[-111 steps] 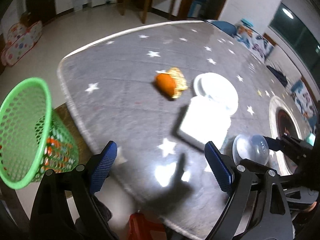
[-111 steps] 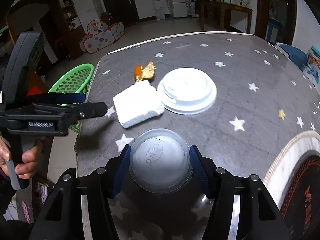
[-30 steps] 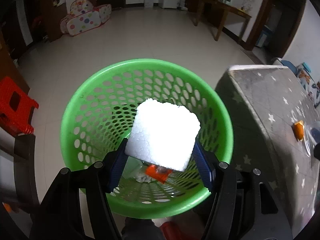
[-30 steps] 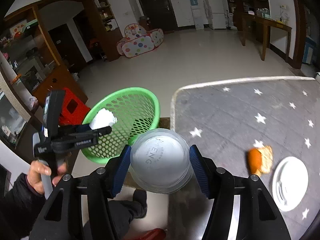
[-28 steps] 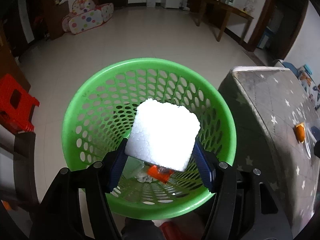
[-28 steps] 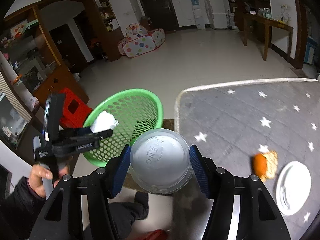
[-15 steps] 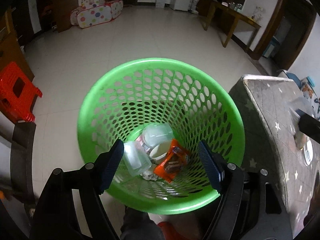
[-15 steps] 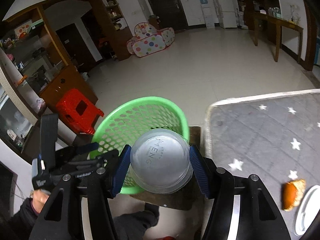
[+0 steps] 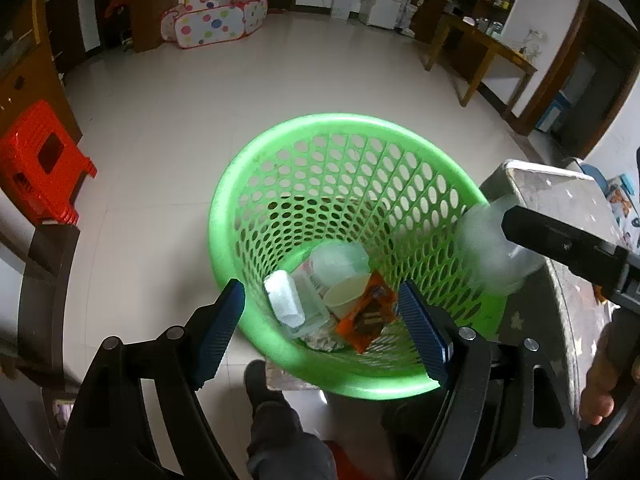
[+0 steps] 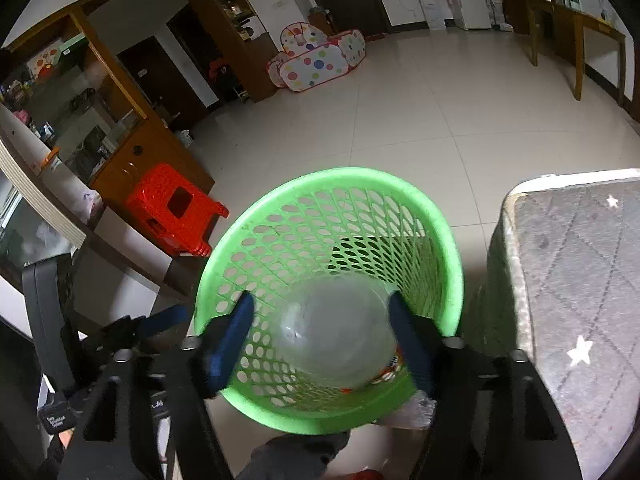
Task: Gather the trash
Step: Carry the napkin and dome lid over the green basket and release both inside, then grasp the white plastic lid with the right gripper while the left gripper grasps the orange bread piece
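Note:
A green mesh basket (image 9: 340,120) (image 10: 340,174) stands on the floor beside the table. My left gripper (image 9: 320,290) hangs over its near rim with nothing between its jaws, which are opening. The white foam block (image 9: 282,300) lies at the bottom among clear cups and an orange wrapper (image 9: 368,312). My right gripper (image 10: 320,300) is above the basket's mouth and its jaws are opening. The clear plastic bowl (image 10: 332,332) (image 9: 488,252) is blurred between them, with a gap showing at the left pad.
The grey star-patterned table (image 10: 580,260) (image 9: 560,188) borders the basket on the right. A red stool (image 10: 172,208) (image 9: 40,164) stands on the tiled floor to the left. A person's leg (image 9: 276,420) is just below the basket, a hand (image 9: 600,380) at the right.
The foam block left my left gripper and dropped into the basket; those jaws spread wider. My right gripper carried the bowl from the table edge over the basket and its jaws parted.

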`<act>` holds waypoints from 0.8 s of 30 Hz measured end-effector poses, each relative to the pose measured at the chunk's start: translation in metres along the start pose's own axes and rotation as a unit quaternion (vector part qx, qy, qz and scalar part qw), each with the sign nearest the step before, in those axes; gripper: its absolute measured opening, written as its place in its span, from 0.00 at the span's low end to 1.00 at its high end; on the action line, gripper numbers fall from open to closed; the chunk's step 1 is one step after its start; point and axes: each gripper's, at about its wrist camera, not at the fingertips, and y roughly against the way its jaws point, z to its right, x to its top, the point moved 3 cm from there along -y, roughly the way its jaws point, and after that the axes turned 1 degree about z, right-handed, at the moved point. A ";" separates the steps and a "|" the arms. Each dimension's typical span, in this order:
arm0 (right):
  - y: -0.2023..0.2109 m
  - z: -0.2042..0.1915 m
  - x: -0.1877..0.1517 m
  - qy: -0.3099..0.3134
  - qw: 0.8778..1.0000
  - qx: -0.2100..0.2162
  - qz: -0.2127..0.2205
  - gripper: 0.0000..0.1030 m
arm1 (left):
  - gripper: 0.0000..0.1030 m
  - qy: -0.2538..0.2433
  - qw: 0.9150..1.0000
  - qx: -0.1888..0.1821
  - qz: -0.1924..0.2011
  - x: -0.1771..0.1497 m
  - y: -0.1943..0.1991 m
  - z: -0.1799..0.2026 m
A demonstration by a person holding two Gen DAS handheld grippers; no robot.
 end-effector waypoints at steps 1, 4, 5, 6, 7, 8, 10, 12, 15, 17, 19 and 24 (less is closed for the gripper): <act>0.000 0.001 0.000 -0.001 1.000 -0.003 0.001 0.69 | 0.76 0.002 1.000 0.001 0.000 -0.001 0.000 -0.002; 0.006 0.004 0.000 -0.002 1.000 -0.003 0.001 0.69 | 0.77 0.005 1.000 0.002 -0.001 -0.003 0.000 -0.004; 0.010 0.006 -0.001 -0.001 1.000 -0.006 0.004 0.69 | 0.77 0.006 1.000 0.002 -0.002 -0.004 0.001 -0.005; 0.015 0.007 -0.001 -0.001 1.000 -0.008 0.006 0.69 | 0.77 0.006 1.000 0.002 -0.002 -0.004 0.001 -0.004; 0.019 0.010 -0.001 -0.003 1.000 -0.009 0.008 0.69 | 0.77 0.007 1.000 0.001 -0.002 -0.004 0.001 -0.003; 0.025 0.013 -0.002 -0.006 1.000 -0.011 0.011 0.69 | 0.77 0.007 1.000 -0.001 -0.002 -0.004 0.002 -0.001; 0.039 0.019 -0.002 -0.009 1.000 -0.016 0.017 0.70 | 0.77 0.002 1.000 -0.004 0.001 -0.003 0.004 0.006; 0.055 0.026 -0.005 -0.008 0.999 -0.030 0.028 0.71 | 0.77 -0.003 1.000 -0.008 0.004 -0.003 0.007 0.013; 0.081 0.042 -0.013 -0.008 0.998 -0.053 0.042 0.71 | 0.79 -0.015 1.000 -0.013 0.010 -0.003 0.012 0.028; 0.099 0.055 -0.019 -0.009 0.996 -0.074 0.053 0.75 | 0.81 -0.023 0.999 -0.021 0.012 -0.002 0.016 0.040; 0.117 0.070 -0.027 -0.014 0.994 -0.093 0.063 0.78 | 0.81 -0.034 0.999 -0.032 0.013 -0.002 0.018 0.055; 0.163 0.113 -0.051 -0.029 0.984 -0.156 0.082 0.79 | 0.81 -0.061 0.997 -0.054 0.008 -0.006 0.020 0.091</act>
